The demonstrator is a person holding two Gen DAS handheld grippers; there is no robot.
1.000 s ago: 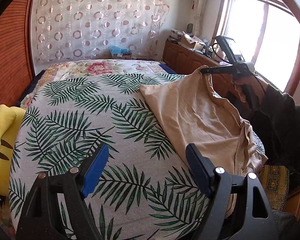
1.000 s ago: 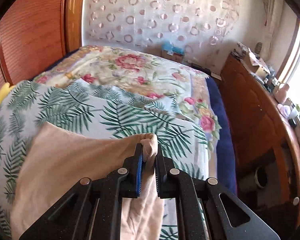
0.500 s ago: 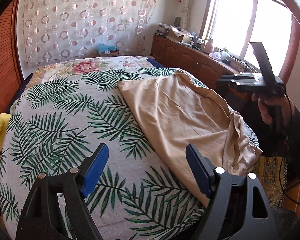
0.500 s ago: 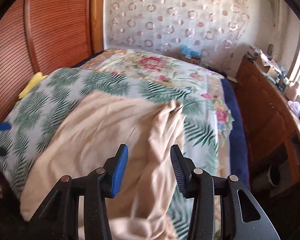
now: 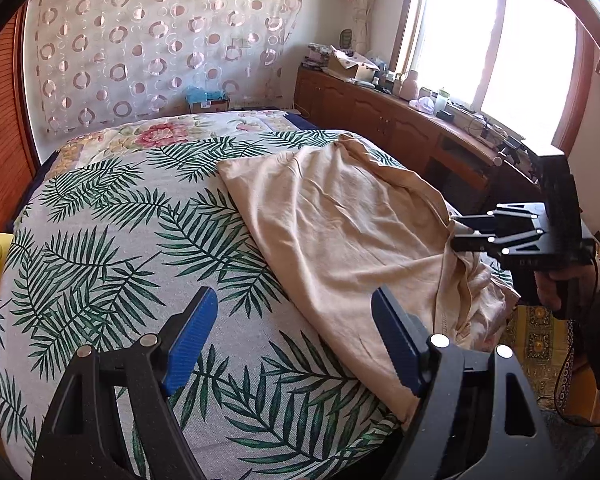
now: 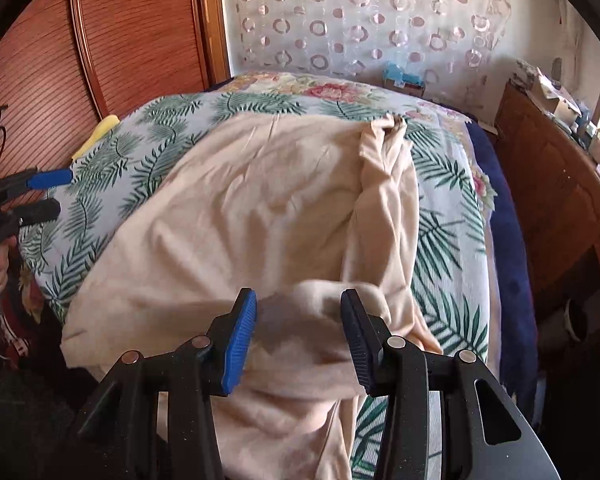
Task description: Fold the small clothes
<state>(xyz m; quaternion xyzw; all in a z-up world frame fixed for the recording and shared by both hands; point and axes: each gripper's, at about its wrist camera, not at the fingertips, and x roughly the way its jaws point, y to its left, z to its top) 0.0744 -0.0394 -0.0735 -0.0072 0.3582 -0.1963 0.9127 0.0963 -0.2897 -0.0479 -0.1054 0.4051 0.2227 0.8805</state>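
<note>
Blue-padded jaws of the right gripper (image 6: 298, 334) wide apart around a bunched fold, left gripper (image 5: 294, 336) gaping over bare bedspread, beige garment (image 5: 340, 232) spread on the palm-leaf bedspread (image 5: 112, 248), far corner rumpled, patterned curtain (image 6: 364, 16) behind.

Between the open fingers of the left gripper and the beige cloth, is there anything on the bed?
Nothing: in the left wrist view only bare palm-leaf bedcover lies between the left gripper and the beige cloth.
</note>
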